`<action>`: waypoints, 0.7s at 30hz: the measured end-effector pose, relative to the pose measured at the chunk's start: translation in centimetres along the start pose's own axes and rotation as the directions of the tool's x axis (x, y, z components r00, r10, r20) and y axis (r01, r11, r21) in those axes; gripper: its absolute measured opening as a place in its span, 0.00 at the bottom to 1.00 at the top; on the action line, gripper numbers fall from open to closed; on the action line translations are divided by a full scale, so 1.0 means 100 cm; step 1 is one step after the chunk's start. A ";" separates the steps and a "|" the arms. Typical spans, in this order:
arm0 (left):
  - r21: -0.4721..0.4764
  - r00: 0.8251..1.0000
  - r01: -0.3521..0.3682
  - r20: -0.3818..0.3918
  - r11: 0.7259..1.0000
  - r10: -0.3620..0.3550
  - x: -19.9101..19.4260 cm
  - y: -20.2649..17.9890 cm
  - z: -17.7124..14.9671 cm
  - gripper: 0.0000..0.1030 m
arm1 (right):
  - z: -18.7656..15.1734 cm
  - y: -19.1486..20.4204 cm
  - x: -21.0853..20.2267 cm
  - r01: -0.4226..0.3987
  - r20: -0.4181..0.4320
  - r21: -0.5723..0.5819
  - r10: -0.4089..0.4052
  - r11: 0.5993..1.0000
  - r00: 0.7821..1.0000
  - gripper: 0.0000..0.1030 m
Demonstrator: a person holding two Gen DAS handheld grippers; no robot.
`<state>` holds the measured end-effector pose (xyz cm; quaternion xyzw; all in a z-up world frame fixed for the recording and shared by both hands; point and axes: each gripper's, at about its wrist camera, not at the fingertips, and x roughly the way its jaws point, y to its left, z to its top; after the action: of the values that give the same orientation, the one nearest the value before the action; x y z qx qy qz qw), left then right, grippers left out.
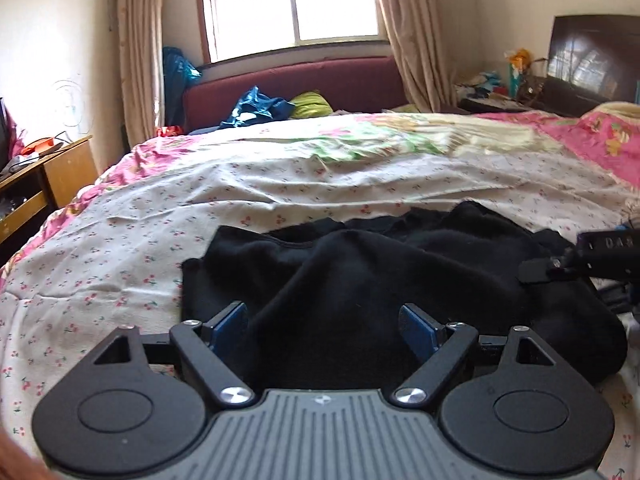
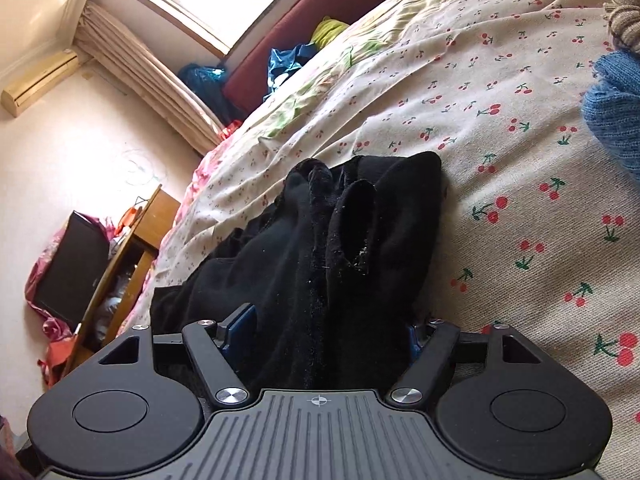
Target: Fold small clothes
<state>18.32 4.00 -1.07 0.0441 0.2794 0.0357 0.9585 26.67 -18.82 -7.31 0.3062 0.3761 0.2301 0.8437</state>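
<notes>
Both tongs (image 1: 324, 324) (image 2: 324, 332) level, gaping, straddling black garment (image 1: 360, 280)

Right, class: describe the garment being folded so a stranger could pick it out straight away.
Start at the bed with the cherry-print sheet under the window. On its near part, between both claws, lies a crumpled black garment. It is the only all-black cloth there; the knits beside it are blue and beige.

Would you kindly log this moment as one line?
left hand-held gripper: open | right hand-held gripper: open | black garment: crumpled, unfolded
</notes>
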 end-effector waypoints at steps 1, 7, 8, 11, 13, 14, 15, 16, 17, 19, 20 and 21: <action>0.025 0.999 0.010 -0.033 1.000 -0.009 0.009 -0.008 -0.005 0.92 | -0.001 0.003 0.002 0.009 0.006 -0.010 -0.009 1.000 1.000 0.70; 0.034 0.992 0.045 -0.119 0.998 -0.041 0.023 -0.015 -0.023 0.93 | -0.002 0.003 0.005 0.061 0.019 -0.017 -0.060 0.998 0.998 0.49; 0.014 0.992 0.047 -0.118 0.999 -0.045 0.022 -0.012 -0.022 0.93 | -0.003 0.002 0.004 0.058 0.020 -0.011 -0.057 0.998 0.998 0.44; -0.029 0.998 0.036 -0.059 0.999 -0.037 0.010 -0.005 -0.016 0.93 | -0.001 -0.001 0.000 0.049 0.027 0.015 -0.049 0.999 0.998 0.33; -0.017 1.000 0.020 -0.022 1.000 -0.020 0.008 -0.003 -0.012 0.93 | -0.002 0.001 -0.002 0.045 0.036 0.011 -0.045 0.999 0.998 0.31; -0.012 0.999 0.010 -0.046 1.000 -0.010 0.013 -0.002 -0.013 0.93 | -0.002 0.000 -0.002 0.046 0.039 0.013 -0.047 0.999 0.998 0.31; -0.019 0.997 0.003 -0.074 1.000 -0.005 0.020 0.000 -0.015 0.93 | -0.003 -0.001 -0.001 0.047 0.039 0.018 -0.047 0.999 0.998 0.31; -0.037 0.996 0.007 -0.085 0.999 -0.011 0.022 0.002 -0.016 0.94 | -0.003 -0.003 0.000 0.043 0.038 0.028 -0.044 0.999 0.998 0.31; -0.050 0.997 0.010 -0.077 0.999 -0.014 0.021 0.004 -0.014 0.93 | -0.003 -0.005 0.001 0.035 0.034 0.034 -0.036 0.999 0.999 0.32; -0.007 1.000 -0.005 0.000 1.000 0.005 0.010 -0.001 -0.007 0.93 | -0.003 -0.007 0.001 0.015 0.030 0.043 -0.016 0.999 0.999 0.35; 0.030 0.999 -0.023 0.037 0.999 0.021 0.006 -0.005 -0.005 0.93 | -0.003 -0.008 0.001 0.010 0.031 0.042 -0.012 0.999 0.999 0.35; 0.066 0.998 -0.038 0.049 0.997 0.035 0.006 -0.009 -0.004 0.94 | -0.004 -0.009 0.002 0.008 0.033 0.041 -0.009 0.999 0.999 0.35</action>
<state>18.63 3.17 -1.79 0.0821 0.2566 0.0427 0.9621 26.65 -19.24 -8.21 0.3256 0.3679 0.2136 0.8444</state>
